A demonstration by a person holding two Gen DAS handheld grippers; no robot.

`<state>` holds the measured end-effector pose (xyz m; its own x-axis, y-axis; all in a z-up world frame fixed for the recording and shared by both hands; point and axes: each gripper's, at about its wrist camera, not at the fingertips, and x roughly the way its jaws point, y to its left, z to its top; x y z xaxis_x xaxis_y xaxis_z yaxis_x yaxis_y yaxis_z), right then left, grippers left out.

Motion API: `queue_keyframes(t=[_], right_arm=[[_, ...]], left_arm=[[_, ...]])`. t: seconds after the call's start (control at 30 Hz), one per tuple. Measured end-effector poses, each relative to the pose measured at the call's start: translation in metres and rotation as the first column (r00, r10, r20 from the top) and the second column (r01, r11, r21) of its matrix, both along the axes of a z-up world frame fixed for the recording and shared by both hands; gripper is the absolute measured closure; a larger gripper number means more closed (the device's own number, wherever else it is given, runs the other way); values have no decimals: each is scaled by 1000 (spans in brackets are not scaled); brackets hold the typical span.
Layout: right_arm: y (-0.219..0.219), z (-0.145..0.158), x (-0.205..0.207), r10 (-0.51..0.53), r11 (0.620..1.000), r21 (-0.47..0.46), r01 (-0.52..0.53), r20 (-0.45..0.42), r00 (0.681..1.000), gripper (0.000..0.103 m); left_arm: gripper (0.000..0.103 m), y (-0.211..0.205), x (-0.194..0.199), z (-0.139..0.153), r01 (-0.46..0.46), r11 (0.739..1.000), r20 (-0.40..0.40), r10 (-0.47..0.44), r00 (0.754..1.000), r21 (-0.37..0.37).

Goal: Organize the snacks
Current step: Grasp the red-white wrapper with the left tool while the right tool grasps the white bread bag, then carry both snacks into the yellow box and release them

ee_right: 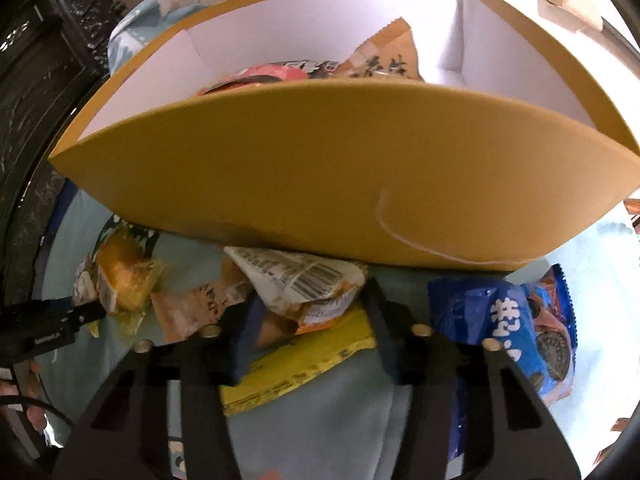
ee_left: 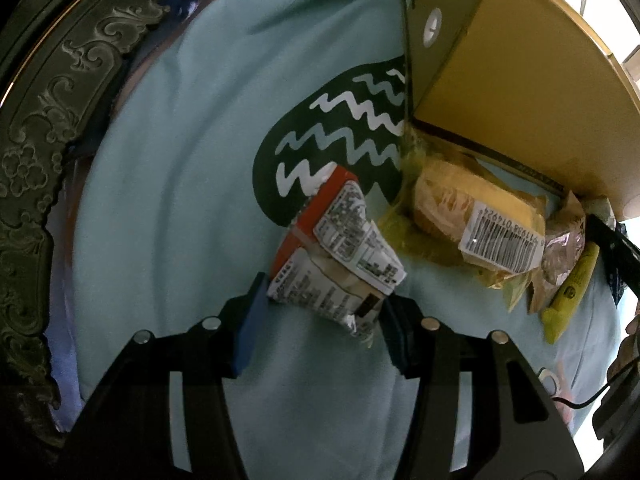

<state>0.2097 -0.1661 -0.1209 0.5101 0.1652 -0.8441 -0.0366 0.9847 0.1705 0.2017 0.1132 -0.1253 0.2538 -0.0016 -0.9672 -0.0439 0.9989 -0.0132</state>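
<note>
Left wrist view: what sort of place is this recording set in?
Probably a home, perhaps a bedroom: snacks lie on a soft light-blue printed fabric like bedding, beside dark carved wooden furniture that may be a headboard. A yellow cardboard box serves as the snack bin.

A pale blue printed cloth carries the yellow box and scattered snack packets.

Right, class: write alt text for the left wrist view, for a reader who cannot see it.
The left gripper is closed on a small red-and-white snack packet over a pale teal cloth. To the right, a yellow wrapped cake lies against a yellow cardboard box.
</note>
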Motion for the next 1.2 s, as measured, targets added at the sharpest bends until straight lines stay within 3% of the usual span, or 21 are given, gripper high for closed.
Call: queue_keyframes(t=[0.3,0.67,0.93,1.2], right_arm=[[-8,38,-39,35,995,92,-44,89,995,62],[-28,83,-74,24,989,139,-49,178,984,62],[-41,125,-56,-10,986,160,-35,268,963,62],[-48,147,-25,-70,984,177,14,316,946,62]], left_arm=[[50,-12,-9,23,5,1000,55,-4,998,-14],[50,-45,-18,88,91,995,179,-82,980,-46],[50,-81,-6,141,143,986,304,-111,946,-84],[49,-106,37,162,157,979,325,-108,940,-129]])
